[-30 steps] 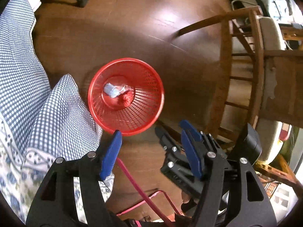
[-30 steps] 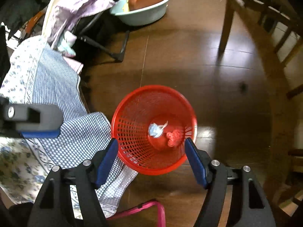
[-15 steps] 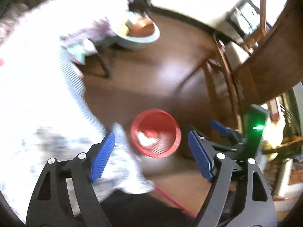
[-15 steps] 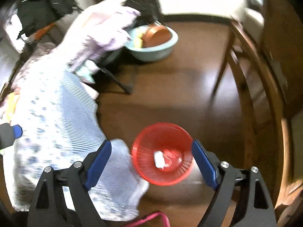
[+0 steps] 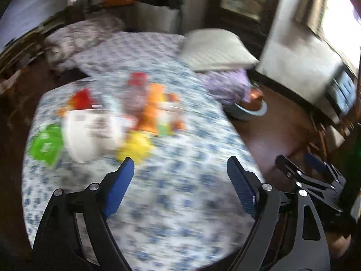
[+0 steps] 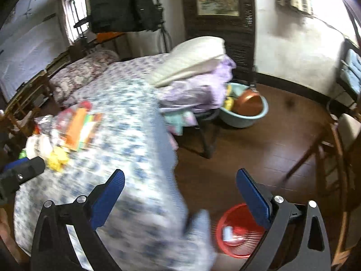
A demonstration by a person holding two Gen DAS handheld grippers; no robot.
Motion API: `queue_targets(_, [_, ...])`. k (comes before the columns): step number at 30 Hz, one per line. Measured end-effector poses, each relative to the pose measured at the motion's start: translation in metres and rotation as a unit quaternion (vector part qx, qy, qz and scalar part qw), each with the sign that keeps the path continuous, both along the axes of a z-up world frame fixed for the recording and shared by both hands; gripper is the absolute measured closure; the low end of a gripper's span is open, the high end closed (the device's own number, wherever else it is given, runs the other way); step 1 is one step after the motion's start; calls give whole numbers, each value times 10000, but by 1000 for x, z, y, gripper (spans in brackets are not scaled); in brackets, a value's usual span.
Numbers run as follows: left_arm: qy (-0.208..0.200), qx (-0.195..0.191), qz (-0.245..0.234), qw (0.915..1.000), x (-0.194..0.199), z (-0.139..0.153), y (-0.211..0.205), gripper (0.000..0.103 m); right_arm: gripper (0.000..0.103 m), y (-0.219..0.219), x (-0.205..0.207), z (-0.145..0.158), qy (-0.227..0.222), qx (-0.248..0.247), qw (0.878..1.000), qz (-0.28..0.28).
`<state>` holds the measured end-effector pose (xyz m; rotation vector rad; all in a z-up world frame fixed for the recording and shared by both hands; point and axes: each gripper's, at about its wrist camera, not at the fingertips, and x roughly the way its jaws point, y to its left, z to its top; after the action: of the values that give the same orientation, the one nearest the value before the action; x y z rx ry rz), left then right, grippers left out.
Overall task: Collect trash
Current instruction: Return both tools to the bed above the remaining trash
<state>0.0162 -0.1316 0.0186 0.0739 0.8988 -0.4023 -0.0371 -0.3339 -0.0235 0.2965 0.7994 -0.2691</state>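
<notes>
We hold our left gripper (image 5: pixel 178 169) spread wide with nothing between its pads, over the blue-flowered bedspread (image 5: pixel 180 203). The trash (image 5: pixel 126 117) lies ahead on it: a blurred heap of yellow, orange, red, green and white packaging. Our right gripper (image 6: pixel 180 180) also gapes unladen; the red basket (image 6: pixel 237 237) stands on the floor beside the bed, with pale scraps inside.

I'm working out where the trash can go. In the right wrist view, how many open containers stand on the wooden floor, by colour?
Red mesh basket: 1
Light blue basin: 1
Total: 2
</notes>
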Motion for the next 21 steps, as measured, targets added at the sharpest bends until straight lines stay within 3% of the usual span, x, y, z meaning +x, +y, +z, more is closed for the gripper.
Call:
queue_targets(8, [-62,-172,1071,9941,40,-8,101,21,6,99,60,-12,31,-127,9977,665])
queue_targets(14, [-117,-355,1761,9837,56,-6,169,19,6,141,69,-17,-195,-777,9909,1085])
queue_targets(21, [-37,-466,2827,9581,75,-9,225,18,6,146,71,-7,-519,-529,9905,1161])
